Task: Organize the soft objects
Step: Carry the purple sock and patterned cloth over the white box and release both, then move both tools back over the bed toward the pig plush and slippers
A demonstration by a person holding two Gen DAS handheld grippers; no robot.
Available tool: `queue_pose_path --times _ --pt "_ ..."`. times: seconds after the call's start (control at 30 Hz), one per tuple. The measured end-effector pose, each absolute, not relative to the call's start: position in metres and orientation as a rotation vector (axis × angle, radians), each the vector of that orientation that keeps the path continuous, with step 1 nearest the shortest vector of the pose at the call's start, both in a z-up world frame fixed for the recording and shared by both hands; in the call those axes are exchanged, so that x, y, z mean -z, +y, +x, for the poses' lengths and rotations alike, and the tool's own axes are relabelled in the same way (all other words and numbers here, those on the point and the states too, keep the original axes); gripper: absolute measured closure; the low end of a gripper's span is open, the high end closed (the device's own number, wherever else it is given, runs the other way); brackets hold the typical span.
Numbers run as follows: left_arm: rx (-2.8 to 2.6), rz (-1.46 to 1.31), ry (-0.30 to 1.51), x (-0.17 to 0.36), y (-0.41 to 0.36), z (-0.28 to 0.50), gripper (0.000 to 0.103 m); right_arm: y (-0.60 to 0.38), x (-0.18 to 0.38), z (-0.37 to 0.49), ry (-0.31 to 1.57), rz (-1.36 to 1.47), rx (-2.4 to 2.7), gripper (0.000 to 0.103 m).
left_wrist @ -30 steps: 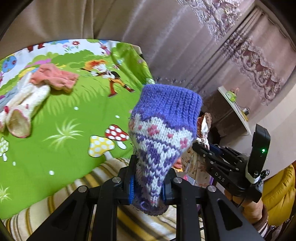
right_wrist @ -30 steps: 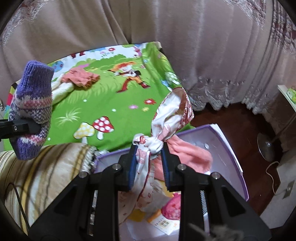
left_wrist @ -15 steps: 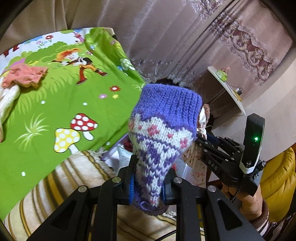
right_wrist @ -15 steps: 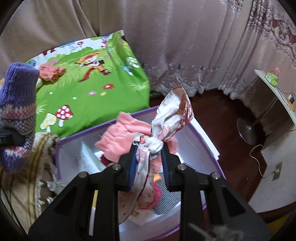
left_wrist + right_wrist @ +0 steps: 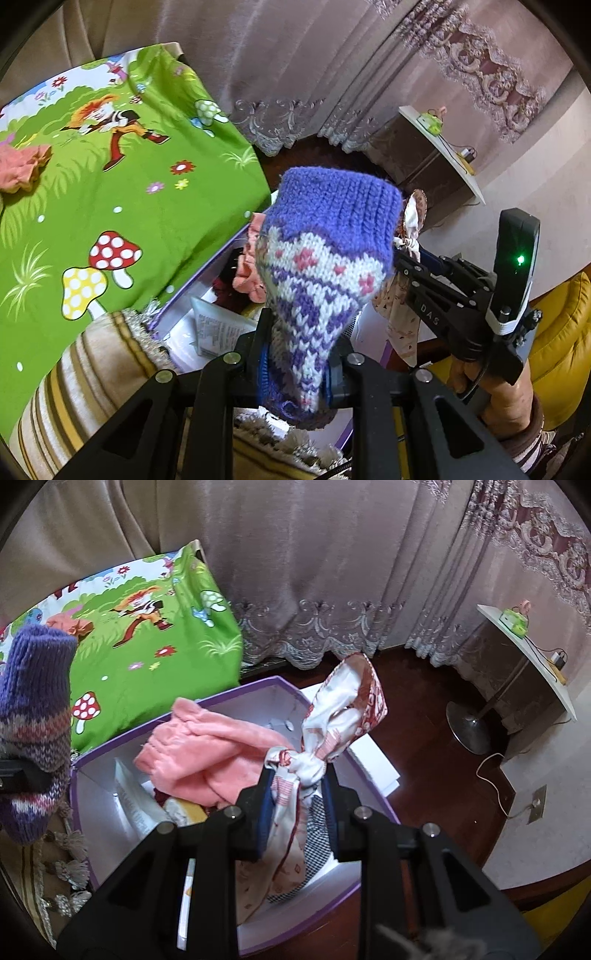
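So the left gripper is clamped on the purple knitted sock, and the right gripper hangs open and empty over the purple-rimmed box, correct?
Not quite. The right gripper isn't empty: the right wrist view shows it shut on a knotted white-and-red cloth above the purple-rimmed box. The left gripper does clamp the purple knitted sock.

Box interior: the knitted sock (image 5: 325, 266) hides most of the purple box (image 5: 207, 266) in the left wrist view.
Pink cloth on the green sheet (image 5: 20, 171): cut off by the left edge.
Printed text on the packet (image 5: 218, 328): too small to read.
Box bottom (image 5: 306, 915): partly behind the right gripper (image 5: 297, 805).
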State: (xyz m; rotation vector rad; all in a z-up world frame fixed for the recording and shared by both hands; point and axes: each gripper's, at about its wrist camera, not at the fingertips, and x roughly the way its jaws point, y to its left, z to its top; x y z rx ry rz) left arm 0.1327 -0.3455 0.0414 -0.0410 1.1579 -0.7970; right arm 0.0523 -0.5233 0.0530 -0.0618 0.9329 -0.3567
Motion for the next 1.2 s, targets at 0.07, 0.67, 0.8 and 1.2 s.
queue_pose_path --times 0.07,0.67,0.8,1.2 --pt "0.803 -0.032 1.160 -0.040 -0.350 0.134 0.081 -0.528 -0.053 0.051 0.934 -0.061 0.364 0.075" --pt "0.854 -0.041 1.167 -0.041 -0.370 0.131 0.040 -0.547 -0.065 0.044 0.908 -0.039 0.364 0.039" --pt "0.850 -0.058 1.162 -0.045 -0.365 0.131 0.040 -0.545 -0.071 0.043 0.899 -0.032 0.359 0.036" --pt "0.778 -0.102 1.111 -0.058 -0.319 0.144 0.039 -0.530 -0.077 0.044 0.897 -0.011 0.306 0.030"
